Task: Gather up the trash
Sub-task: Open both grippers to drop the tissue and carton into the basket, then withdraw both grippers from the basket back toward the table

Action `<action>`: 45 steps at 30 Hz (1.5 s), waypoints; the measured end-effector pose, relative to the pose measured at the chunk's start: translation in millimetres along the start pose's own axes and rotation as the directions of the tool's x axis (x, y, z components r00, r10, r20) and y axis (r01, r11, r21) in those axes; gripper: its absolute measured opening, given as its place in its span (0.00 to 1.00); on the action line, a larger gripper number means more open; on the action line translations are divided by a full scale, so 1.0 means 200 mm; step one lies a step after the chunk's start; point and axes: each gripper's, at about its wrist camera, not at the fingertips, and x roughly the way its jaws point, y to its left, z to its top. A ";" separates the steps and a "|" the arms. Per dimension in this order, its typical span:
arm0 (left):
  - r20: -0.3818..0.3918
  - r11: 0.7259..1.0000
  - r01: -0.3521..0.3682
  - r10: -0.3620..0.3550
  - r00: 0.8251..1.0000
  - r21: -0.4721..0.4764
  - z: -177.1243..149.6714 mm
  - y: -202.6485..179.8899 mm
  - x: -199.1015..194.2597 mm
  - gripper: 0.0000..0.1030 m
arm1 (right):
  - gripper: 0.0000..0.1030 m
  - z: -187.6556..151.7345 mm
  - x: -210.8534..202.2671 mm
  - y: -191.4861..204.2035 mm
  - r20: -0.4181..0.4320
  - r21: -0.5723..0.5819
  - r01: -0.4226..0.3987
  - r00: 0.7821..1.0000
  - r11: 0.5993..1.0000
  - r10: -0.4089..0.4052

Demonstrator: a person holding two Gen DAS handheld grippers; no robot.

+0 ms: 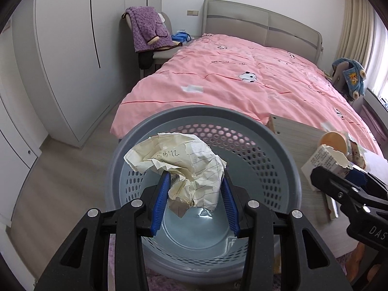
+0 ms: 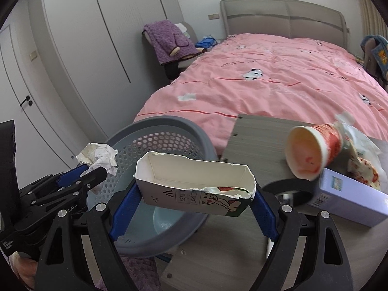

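My left gripper (image 1: 195, 184) is shut on a crumpled sheet of lined paper (image 1: 179, 162) and holds it over the open grey-blue perforated basket (image 1: 242, 131). The same paper (image 2: 99, 156) and left gripper (image 2: 91, 169) show at the left of the right wrist view, above the basket (image 2: 169, 126). My right gripper (image 2: 194, 196) is shut on a torn-open white carton (image 2: 194, 184) with a cartoon print, held level at the basket's right rim, over the small wooden table (image 2: 257, 131). In the left wrist view the carton (image 1: 322, 160) and right gripper (image 1: 339, 177) appear at the right edge.
On the wooden table lie a tipped paper cup (image 2: 310, 150), a lavender box (image 2: 351, 198), a black ring (image 2: 288, 189) and crumpled wrappers (image 2: 363, 162). A bed with a pink quilt (image 1: 242, 77) stands behind. White wardrobes (image 1: 60, 48) line the left, with a chair bearing a purple blanket (image 1: 148, 29).
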 end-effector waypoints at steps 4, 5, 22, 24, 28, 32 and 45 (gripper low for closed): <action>-0.004 1.000 -0.021 0.021 1.000 -0.004 0.00 0.04 0.05 0.40 | 0.80 0.03 0.07 0.06 -0.022 -0.031 -0.024 0.999 0.999 0.023; -0.006 1.000 -0.021 0.021 1.000 -0.006 0.01 0.04 0.06 0.40 | 0.80 0.03 0.08 0.07 -0.024 -0.039 -0.025 0.999 0.999 0.024; -0.005 0.999 -0.029 0.029 1.000 -0.044 0.00 0.11 0.08 0.54 | 0.93 0.07 0.13 0.08 -0.007 -0.043 -0.026 1.000 0.999 0.025; -0.003 0.998 -0.032 0.032 0.999 -0.046 0.00 0.11 0.08 0.58 | 0.93 0.07 0.13 0.08 -0.010 -0.040 -0.026 1.000 0.999 0.026; 0.001 0.998 -0.045 0.045 0.999 -0.046 -0.01 0.11 0.07 0.59 | 0.93 0.07 0.13 0.08 -0.013 -0.042 -0.024 1.000 0.999 0.024; -0.001 0.997 -0.056 0.056 0.998 -0.053 -0.02 0.12 0.07 0.62 | 0.93 0.06 0.13 0.08 -0.014 -0.042 -0.023 1.000 0.999 0.023; -0.009 0.995 -0.079 0.079 0.997 -0.067 -0.05 0.13 0.03 0.64 | 0.93 0.01 0.10 0.07 -0.016 -0.036 -0.020 1.000 0.999 0.019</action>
